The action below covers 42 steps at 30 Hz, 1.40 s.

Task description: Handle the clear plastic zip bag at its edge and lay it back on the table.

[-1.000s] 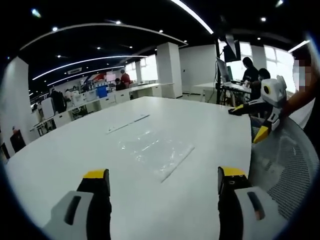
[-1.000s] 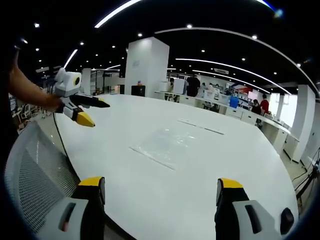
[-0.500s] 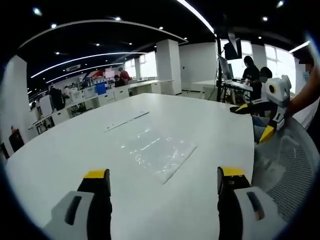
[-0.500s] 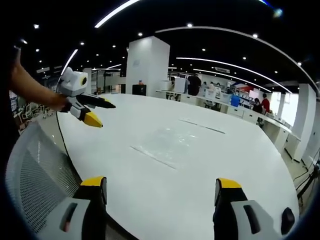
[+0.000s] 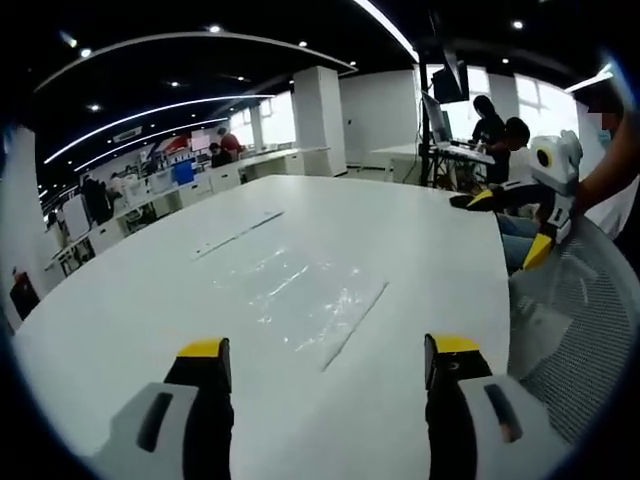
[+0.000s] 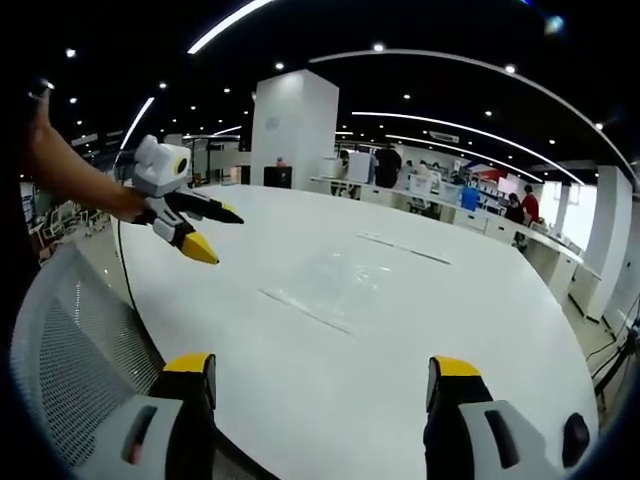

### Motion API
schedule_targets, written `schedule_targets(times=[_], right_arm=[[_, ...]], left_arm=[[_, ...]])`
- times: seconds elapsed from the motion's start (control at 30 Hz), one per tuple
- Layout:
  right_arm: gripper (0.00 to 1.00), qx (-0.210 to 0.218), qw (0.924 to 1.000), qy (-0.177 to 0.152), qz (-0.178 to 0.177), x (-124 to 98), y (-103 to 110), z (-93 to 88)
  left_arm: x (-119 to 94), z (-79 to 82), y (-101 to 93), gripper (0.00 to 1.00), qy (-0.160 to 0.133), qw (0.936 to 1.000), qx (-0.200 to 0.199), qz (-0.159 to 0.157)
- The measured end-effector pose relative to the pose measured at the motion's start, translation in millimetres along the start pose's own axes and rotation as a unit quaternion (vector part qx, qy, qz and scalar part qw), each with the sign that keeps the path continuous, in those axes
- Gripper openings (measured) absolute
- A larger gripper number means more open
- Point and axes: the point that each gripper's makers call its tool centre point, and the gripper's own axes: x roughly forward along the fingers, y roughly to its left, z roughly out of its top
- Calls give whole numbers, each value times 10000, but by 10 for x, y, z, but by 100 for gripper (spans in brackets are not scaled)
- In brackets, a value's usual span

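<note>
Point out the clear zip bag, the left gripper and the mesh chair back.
clear zip bag (image 5: 300, 295), left gripper view, on the crinkled middle of the film.
left gripper (image 6: 208, 232), right gripper view, between its open yellow tips.
mesh chair back (image 5: 585, 320), left gripper view, on the grey mesh.

The bench has a smooth white top with a soft satin sheen that picks up faint reflections of the ceiling lights. On it lies the clear plastic zip bag, thin glossy film, lightly crinkled, its wrinkles catching bright glints; its zip strip reads as a duller, slightly thicker line along one edge. The left claw and the right claw look like hard moulded plastic: matt grey bodies, black jaws, yellow tips with a mild shine. Beside the bench, a chair back is a woven grey mesh, open and matt.
</note>
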Motion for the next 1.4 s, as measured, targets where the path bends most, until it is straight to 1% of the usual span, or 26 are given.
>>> schedule_targets(times=[0.1,0.2,0.3,0.4,0.47,0.57,0.8,1.0,1.17,1.4], right_arm=[[87,1,10000,14,-7,-1,1,-4],[87,3,10000,15,-23,-2,-6,-5],[86,10,10000,10,-37,-4,-10,-4],[86,15,10000,15,-34,-3,-10,-8],[85,8,10000,28,-28,-1,-9,-13],[85,2,10000,34,-20,-1,0,-12],[84,-2,10000,30,-18,-1,2,-8],[84,1,10000,43,-10,2,6,-12],[83,2,10000,59,1,7,13,-12],[83,4,10000,81,14,10,19,-18]], left_arm=[[53,-47,13,74,48,10000,68,-42],[76,-27,0,73,99,9999,110,-88],[115,-46,-1,71,139,9997,165,-149],[168,-88,-3,68,237,9993,205,-217],[186,-84,-6,67,275,9991,220,-238],[224,-87,-12,62,270,9988,303,-283],[291,-135,-47,59,420,9970,501,-404],[340,-197,-28,53,561,9950,677,-476],[366,-239,-2,49,667,9937,781,-458],[400,-214,-53,43,744,9902,1072,-497]])
